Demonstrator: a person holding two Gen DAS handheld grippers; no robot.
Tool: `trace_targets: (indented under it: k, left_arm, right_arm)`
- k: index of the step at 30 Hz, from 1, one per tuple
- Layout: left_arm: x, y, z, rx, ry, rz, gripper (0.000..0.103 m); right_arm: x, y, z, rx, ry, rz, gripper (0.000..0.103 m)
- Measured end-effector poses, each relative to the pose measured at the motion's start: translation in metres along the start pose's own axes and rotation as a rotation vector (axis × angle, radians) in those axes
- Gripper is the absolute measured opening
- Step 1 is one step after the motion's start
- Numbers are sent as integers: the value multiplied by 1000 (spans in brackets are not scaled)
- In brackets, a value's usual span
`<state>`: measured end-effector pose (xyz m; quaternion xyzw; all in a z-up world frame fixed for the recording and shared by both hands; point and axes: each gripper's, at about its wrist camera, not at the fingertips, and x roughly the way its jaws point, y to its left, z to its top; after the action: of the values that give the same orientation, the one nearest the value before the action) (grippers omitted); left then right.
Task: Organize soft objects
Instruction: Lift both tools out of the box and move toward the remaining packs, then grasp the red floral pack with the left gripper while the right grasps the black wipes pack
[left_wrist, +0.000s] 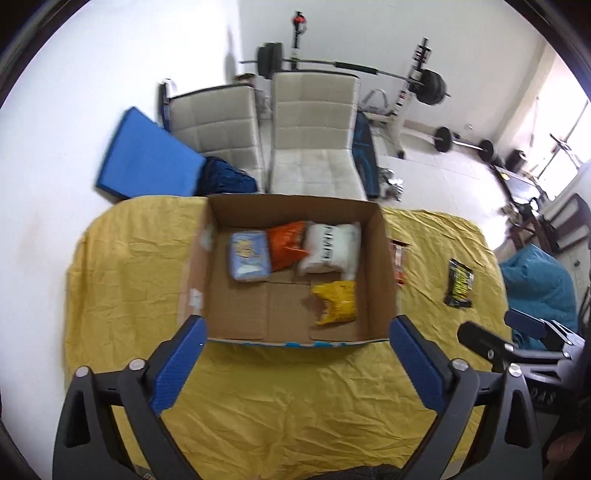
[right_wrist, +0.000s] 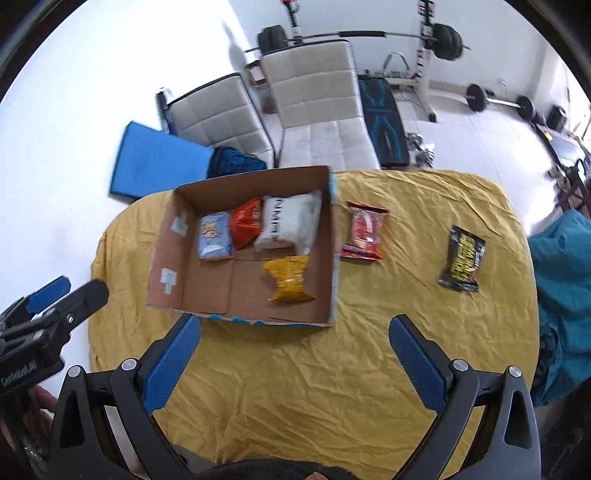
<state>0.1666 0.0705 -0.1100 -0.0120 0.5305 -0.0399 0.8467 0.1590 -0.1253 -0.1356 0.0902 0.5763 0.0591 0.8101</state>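
Observation:
An open cardboard box (left_wrist: 384, 258) (right_wrist: 332, 258) stands on the yellow cloth. In it lie a light blue packet (left_wrist: 249, 254) (right_wrist: 214, 236), an orange packet (left_wrist: 286, 245) (right_wrist: 245, 221), a white packet (left_wrist: 328, 247) (right_wrist: 288, 221) and a yellow packet (left_wrist: 338, 302) (right_wrist: 290, 278). A red snack packet (right_wrist: 364, 232) lies on the cloth right of the box, half hidden in the left wrist view (left_wrist: 399, 262). A black and yellow packet (left_wrist: 459, 282) (right_wrist: 461, 260) lies farther right. My left gripper (left_wrist: 297, 334) is open and empty before the box. My right gripper (right_wrist: 295, 328) is open and empty near the box's front edge.
The table has a crumpled yellow cloth (left_wrist: 277, 398) (right_wrist: 314, 387). Two beige chairs (left_wrist: 314, 147) (right_wrist: 317, 110) stand behind it. A blue mat (left_wrist: 144, 162) (right_wrist: 159, 166) leans by the wall. Weight equipment (left_wrist: 428, 85) stands at the back. A teal cloth (right_wrist: 565, 277) hangs at right.

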Motion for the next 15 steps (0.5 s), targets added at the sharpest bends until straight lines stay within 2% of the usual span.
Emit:
trace_targets:
  k: [5,6,9,12,15]
  left_arm:
    - [37,-66,18,76,44,-86,102]
    - [44,-76,21,88,48,-104,102]
    - [74,-125,38,168,75,-128,102]
    - [121,-172,63,229,121,-98,102]
    - [169,-206,83,285,179,-15,102]
  right_arm:
    - [7,-91,17,129,8,-97,103]
    - [12,-118,21,157,20,-135,103]
    - [32,-180,32,232,61,-176,103]
    - [69,-245,41,323,141,-174,103]
    - [111,-294,46,384,208,-159,103]
